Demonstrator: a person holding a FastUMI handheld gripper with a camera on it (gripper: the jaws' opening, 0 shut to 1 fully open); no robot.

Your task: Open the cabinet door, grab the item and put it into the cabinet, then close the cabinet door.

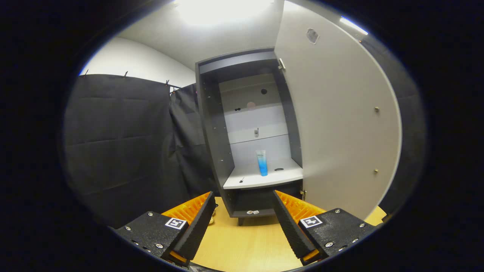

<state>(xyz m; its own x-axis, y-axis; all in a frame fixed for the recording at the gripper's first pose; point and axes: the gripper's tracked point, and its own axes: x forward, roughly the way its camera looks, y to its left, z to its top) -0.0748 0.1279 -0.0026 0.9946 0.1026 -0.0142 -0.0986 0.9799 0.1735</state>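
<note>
The tube [261, 163] stands upright on the lower shelf [264, 177] inside the cabinet [215, 143], its long axis vertical and its cap end down on the shelf. It is slim, clear to whitish at the top and bright blue over its lower part. It sits near the middle of the shelf, well beyond the fingers. The cabinet door [340, 121] is swung wide open to the right. The gripper [244, 200] hangs above the wooden table [245, 245] with its fingers spread apart and nothing between them.
</note>
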